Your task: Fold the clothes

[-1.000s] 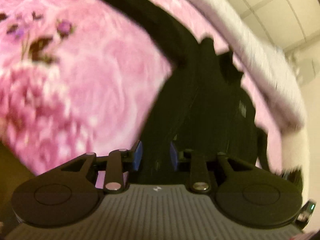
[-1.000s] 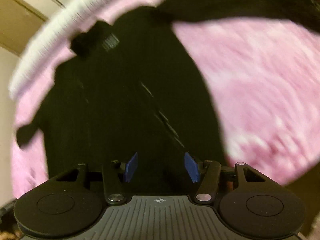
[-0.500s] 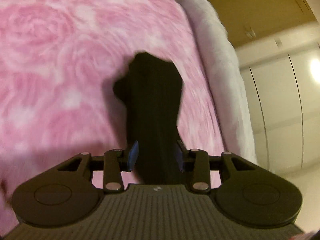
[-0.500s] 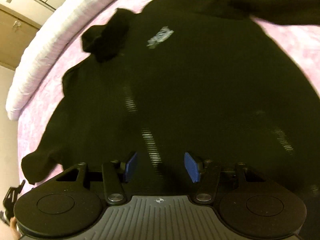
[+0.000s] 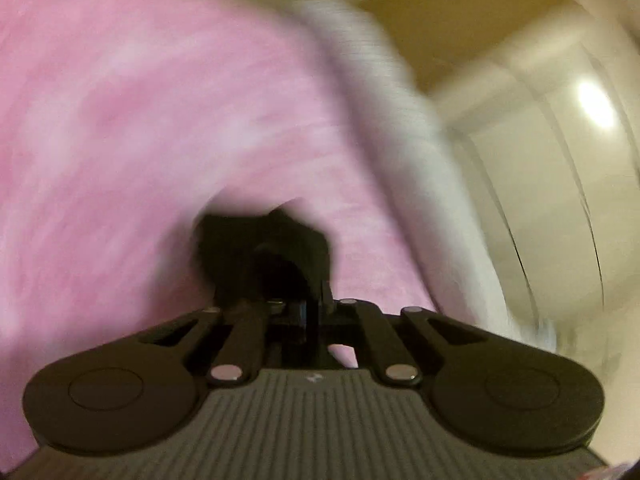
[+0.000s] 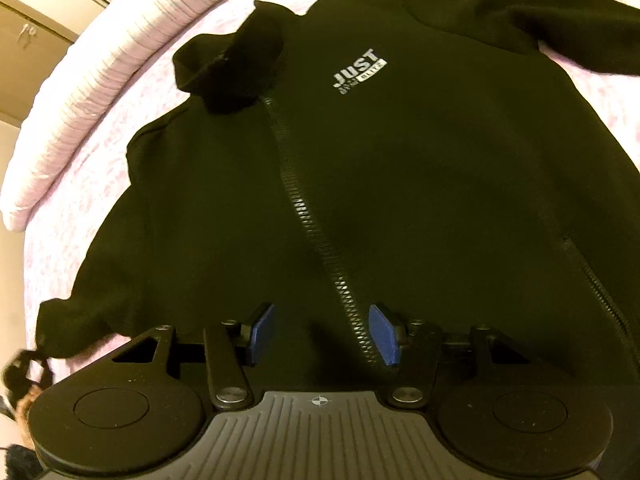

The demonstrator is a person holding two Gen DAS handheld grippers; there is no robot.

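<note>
Your left gripper has just closed, jaws now together on the black sleeve cuff that lay between them open. Your right gripper moved over the jacket; its logo now reads sharp.

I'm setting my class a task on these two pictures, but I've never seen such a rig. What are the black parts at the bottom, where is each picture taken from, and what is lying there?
There is no robot. A person holds a two-fingered grasping tool in each hand, and a wide-angle camera on each looks along its fingers. The black parts are the tools themselves. One picture looks from the left tool, the other from the right tool. A black zip-up jacket lies spread on a pink patterned blanket. The left tool's jaws have just been closing and look shut on the black sleeve cuff, though that picture is blurred. The right tool is open over the zip, holding nothing.
</note>
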